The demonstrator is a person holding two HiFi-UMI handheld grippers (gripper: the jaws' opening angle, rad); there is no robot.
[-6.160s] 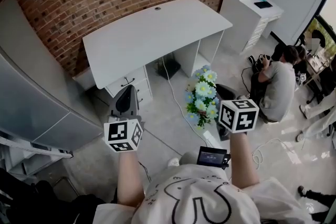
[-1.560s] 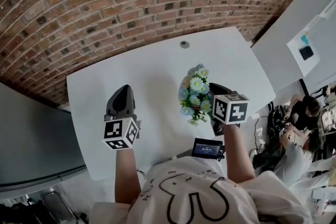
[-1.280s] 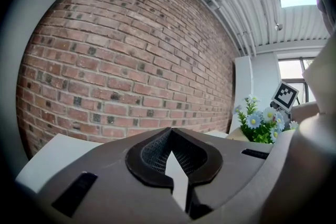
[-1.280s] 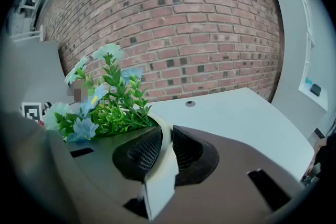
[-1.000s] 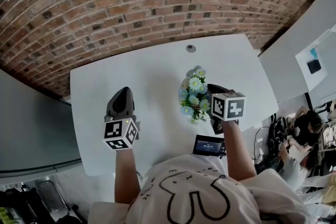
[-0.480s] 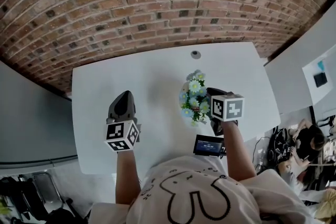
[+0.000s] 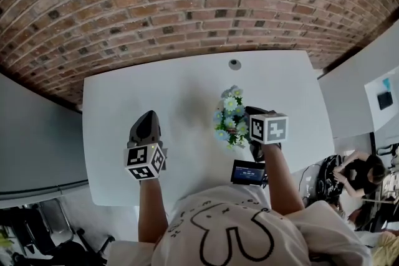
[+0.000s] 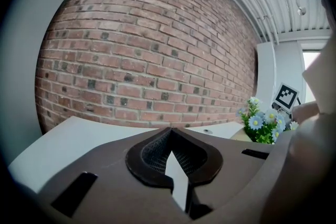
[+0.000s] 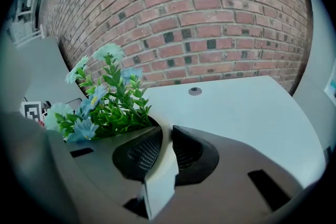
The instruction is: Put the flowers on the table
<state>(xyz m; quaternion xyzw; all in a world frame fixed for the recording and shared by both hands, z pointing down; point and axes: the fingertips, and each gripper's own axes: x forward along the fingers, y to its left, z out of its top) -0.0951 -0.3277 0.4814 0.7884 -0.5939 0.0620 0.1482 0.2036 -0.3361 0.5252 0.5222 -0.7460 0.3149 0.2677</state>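
A bunch of blue and white flowers (image 7: 229, 122) with green leaves sits in a white pot over the middle of the white table (image 7: 174, 84). My right gripper (image 7: 247, 111) is at the pot's right side, shut on the pot's white rim (image 9: 160, 165). The flowers (image 9: 105, 102) fill the left of the right gripper view. Whether the pot rests on the tabletop I cannot tell. My left gripper (image 7: 148, 116) hangs over the table's left half, shut and empty, and its tips (image 8: 170, 131) meet. The flowers (image 8: 262, 120) show at the right of the left gripper view.
A brick wall (image 7: 187, 3) runs behind the table. A round cable hole (image 7: 234, 63) sits near the table's far edge. A small screen (image 7: 249, 172) hangs at my chest. A person (image 7: 358, 170) sits at the lower right, beside a white cabinet (image 7: 365, 87).
Six seconds ago I stood away from the table with the flowers over the floor; now they are over the tabletop. In the last second both grippers have barely moved.
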